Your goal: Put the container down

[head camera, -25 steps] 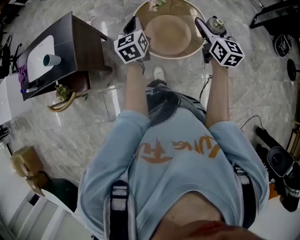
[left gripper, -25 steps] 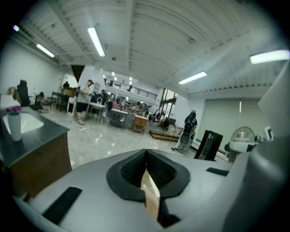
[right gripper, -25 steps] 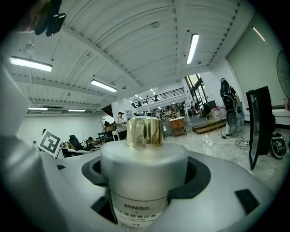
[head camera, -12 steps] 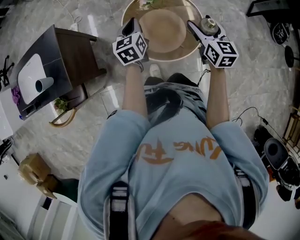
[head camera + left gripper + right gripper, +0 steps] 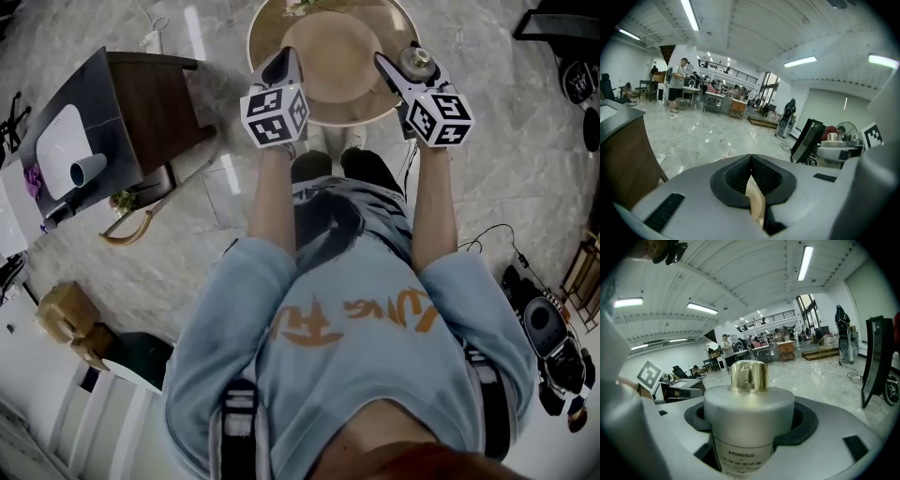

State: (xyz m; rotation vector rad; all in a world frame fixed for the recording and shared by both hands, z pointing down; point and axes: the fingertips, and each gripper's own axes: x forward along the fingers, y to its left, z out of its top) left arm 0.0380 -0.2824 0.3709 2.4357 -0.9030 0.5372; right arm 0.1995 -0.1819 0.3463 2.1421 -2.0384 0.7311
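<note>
In the head view a tan round container (image 5: pixel 330 54) lies over a larger round table with a pale rim (image 5: pixel 255 39). My left gripper (image 5: pixel 284 66) is at the container's left edge. In the left gripper view its jaws (image 5: pixel 751 176) are shut on a thin tan rim (image 5: pixel 755 204). My right gripper (image 5: pixel 394 70) is at the container's right side, shut on a frosted white bottle (image 5: pixel 749 420) with a gold cap (image 5: pixel 749 377). The cap (image 5: pixel 415 58) also shows in the head view. The bottle stands upright between the jaws.
A dark wooden side table (image 5: pixel 155 103) stands to the left, with a white device and a cup (image 5: pixel 84 171) on it. A cardboard box (image 5: pixel 61 309) sits at lower left. Cables and black equipment (image 5: pixel 548 333) lie on the marble floor at the right.
The person has stepped closer to the round table, and both feet now show under it. Both grippers keep the same hold, and the left one has come slightly nearer the right.
</note>
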